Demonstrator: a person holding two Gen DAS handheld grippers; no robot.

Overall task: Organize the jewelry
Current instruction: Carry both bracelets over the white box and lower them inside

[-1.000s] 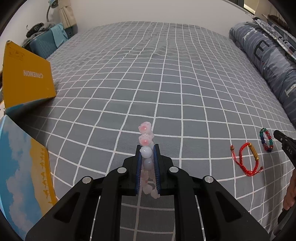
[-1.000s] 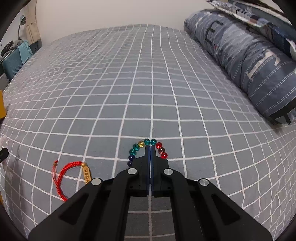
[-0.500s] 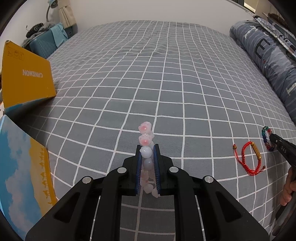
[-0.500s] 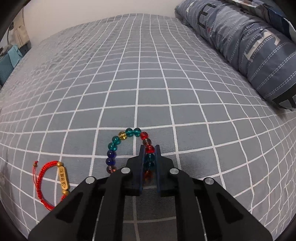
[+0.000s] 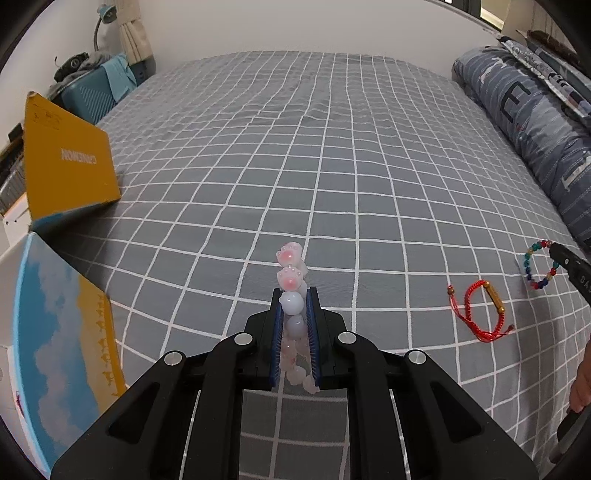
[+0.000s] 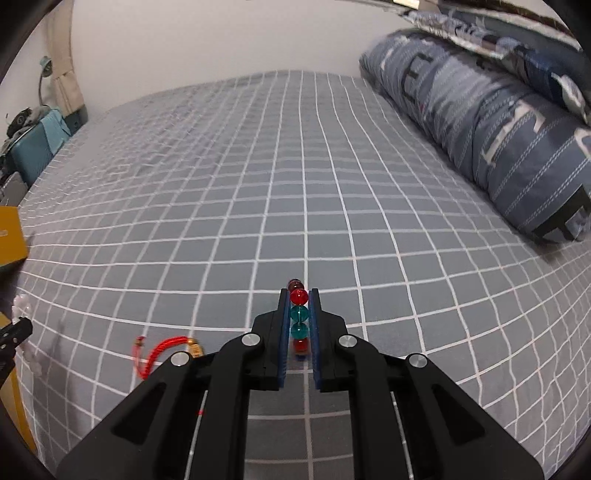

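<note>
Between tool (image 6: 299,295) pads, round glassy multicoloured beads (image 6: 299,314).

Home bedroom. Bed (image 5: 332,155) wearing grey sheet with white grid, filling most of view. Rolled blue striped duvet (image 6: 491,122) lying along right edge. Curtain (image 5: 135,37) hanging, lamp (image 5: 105,14) standing in far left corner.

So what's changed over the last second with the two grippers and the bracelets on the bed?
The right gripper closed on the colored bead bracelet and lifted it off the bedsheet. The left gripper stays clamped on the pink bead bracelet, and the red cord bracelet lies where it was.
</note>
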